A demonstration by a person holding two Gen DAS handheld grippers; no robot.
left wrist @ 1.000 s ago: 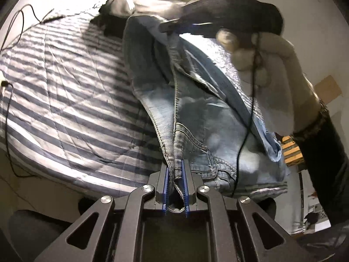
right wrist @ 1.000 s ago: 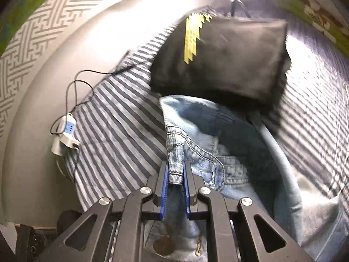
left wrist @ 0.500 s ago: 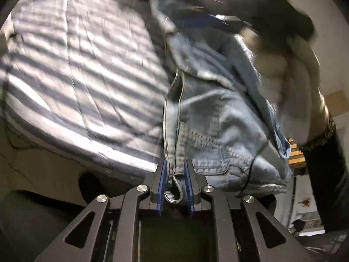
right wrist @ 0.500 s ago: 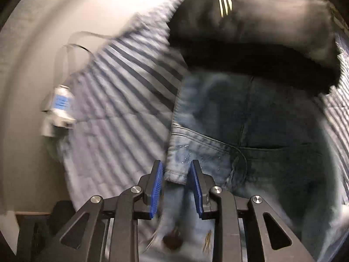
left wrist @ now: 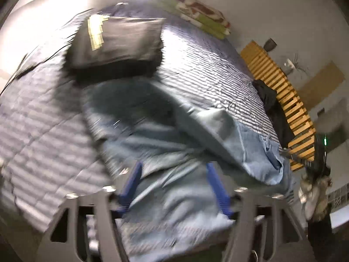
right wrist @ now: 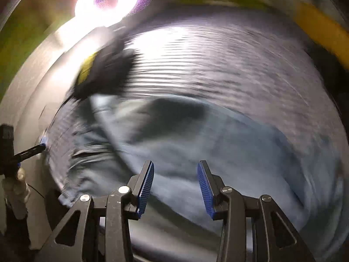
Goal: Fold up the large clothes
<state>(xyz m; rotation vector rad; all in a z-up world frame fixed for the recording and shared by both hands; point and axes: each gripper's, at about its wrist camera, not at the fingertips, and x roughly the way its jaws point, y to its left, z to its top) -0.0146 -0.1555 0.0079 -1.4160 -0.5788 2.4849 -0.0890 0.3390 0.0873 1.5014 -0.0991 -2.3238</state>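
Both views motion-blurred, right wrist worse. Jeans (left wrist: 174,144) smeared: seams, pockets and fold lines unreadable, lower edge cut off by frame. Can't tell whether left gripper (left wrist: 174,174) pads touch the denim. Black cushion (right wrist: 102,74) just a dark streak; bedspread (right wrist: 218,65) stripes smeared.

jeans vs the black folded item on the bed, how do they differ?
Colour: the jeans are light blue denim; the black garment has a yellow mark.
Pose: the jeans lie spread and rumpled; the black garment is a neat folded block.
Place: the jeans lie near both grippers; the black garment sits beyond them.
Shared: both rest on the striped bedcover.
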